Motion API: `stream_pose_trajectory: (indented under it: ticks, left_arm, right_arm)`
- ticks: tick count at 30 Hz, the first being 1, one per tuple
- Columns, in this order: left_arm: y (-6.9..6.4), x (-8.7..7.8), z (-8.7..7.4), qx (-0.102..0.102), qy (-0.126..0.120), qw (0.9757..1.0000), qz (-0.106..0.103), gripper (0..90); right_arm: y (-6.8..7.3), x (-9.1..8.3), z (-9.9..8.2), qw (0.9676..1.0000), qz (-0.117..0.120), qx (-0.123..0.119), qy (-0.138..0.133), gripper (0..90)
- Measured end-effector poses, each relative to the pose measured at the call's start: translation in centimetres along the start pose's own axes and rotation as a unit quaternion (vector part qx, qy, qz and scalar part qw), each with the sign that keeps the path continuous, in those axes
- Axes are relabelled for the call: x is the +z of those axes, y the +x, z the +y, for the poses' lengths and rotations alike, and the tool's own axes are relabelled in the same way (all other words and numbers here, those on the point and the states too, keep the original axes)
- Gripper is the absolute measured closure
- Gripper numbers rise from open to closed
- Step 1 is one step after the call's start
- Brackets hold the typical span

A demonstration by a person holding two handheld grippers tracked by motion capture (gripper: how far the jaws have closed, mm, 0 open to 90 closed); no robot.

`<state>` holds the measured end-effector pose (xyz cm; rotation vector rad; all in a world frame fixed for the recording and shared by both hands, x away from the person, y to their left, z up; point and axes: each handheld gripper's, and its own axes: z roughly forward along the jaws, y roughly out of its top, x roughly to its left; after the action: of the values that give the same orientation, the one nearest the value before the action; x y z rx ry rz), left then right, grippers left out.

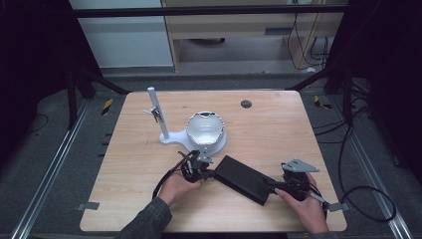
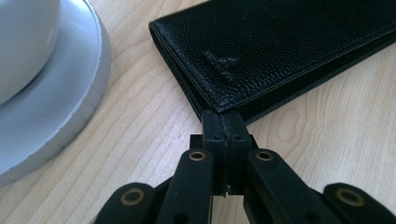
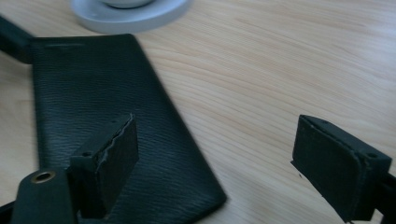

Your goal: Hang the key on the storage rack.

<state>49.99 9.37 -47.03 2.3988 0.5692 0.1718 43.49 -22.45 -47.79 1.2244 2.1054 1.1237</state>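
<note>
The wallet [image 1: 244,179] is laid flat on the desk [image 1: 278,129], near the white stand [image 1: 206,137]. Its corner is pinched by the left gripper [image 2: 223,122]; the right gripper [image 3: 210,163] is held wide open, straddling the opposite corner.

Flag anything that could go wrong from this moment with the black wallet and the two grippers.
1. The left gripper is shut at the very corner of the black wallet; so shallow a bite might slip or crease the edge.
2. The right gripper is open, one jaw over the wallet's near end; closing here may push the wallet instead of pinching it.
3. The white stand sits close behind; dragging the wallet could bump it.
</note>
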Motion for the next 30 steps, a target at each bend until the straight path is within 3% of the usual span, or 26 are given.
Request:
stream_pose_trajectory:
  ticks: [3,7,13,17,23,30]
  left_arm:
    - [0.2,0.0,0.1,-0.007,-0.010,0.9999,-0.008,90.0]
    - [0.2,-0.2,0.4,-0.007,-0.013,0.9998,-0.009,90.0]
    - [0.6,-0.4,1.1,-0.013,-0.023,0.9996,-0.014,89.8]
    - [0.6,-0.4,1.6,-0.010,-0.022,0.9996,-0.013,89.7]
    - [0.7,-0.3,2.1,-0.009,-0.023,0.9996,-0.013,89.4]
    - [0.9,-0.4,2.4,-0.015,-0.030,0.9994,-0.013,89.4]
  right_arm:
    - [1.9,0.2,1.4,0.9993,0.025,-0.023,0.012,12.5]
    - [3.4,0.6,2.3,0.9980,0.040,-0.040,0.028,10.1]
    - [6.1,2.5,3.7,0.9923,0.058,-0.082,0.072,6.6]
    - [6.5,3.1,4.3,0.9897,0.059,-0.094,0.090,6.2]
    - [7.1,4.1,5.5,0.9819,0.056,-0.127,0.128,9.7]
    - [7.2,4.5,5.6,0.9782,0.049,-0.141,0.144,14.7]
